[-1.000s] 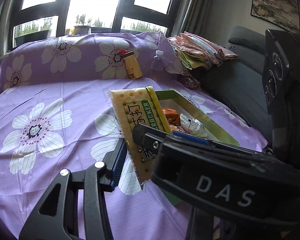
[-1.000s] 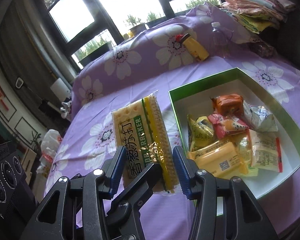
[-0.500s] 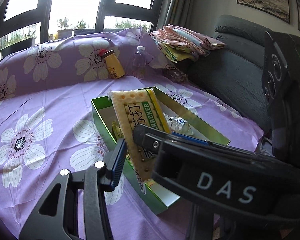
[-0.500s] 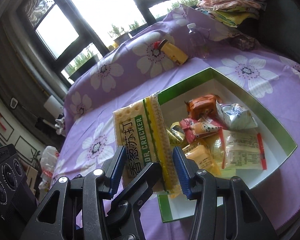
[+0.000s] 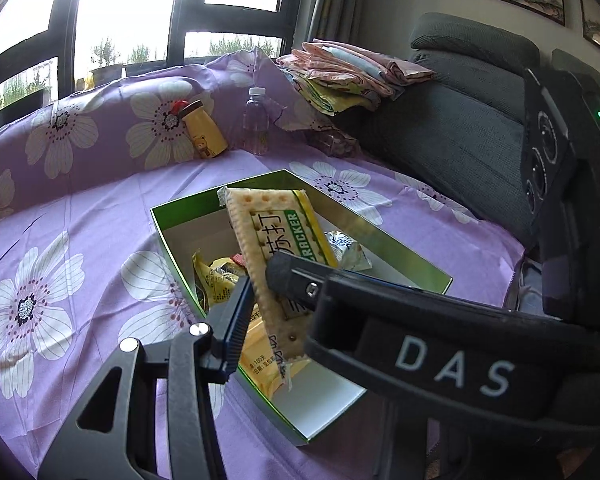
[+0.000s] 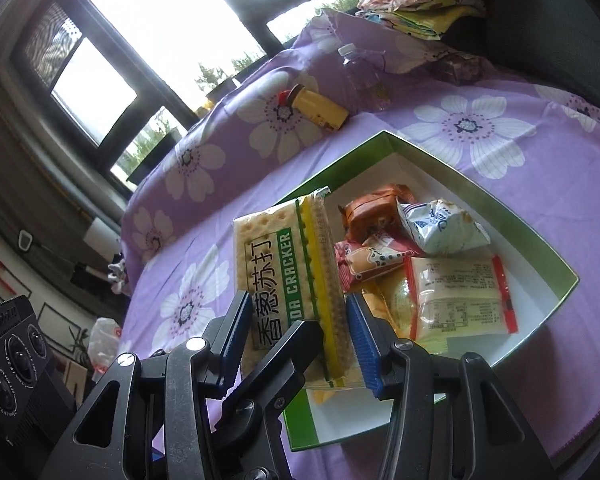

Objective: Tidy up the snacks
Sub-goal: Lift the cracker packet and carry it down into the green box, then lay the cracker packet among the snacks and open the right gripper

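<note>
Both grippers' fingers (image 6: 236,332) clamp the cracker packet (image 6: 284,264), held upright above the green box (image 6: 556,256).

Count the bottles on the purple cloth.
2: a yellow bottle leaning against the raised cloth at the back, and a clear water bottle just right of it. Others may be hidden.

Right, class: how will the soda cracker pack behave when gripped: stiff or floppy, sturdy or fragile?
Probably stiff: the soda cracker pack juts straight out from the right tongs without sagging. Likely fragile: stacked crackers show through the wrapper, so a hard squeeze could crack them. Its glossy film may slip.
</note>
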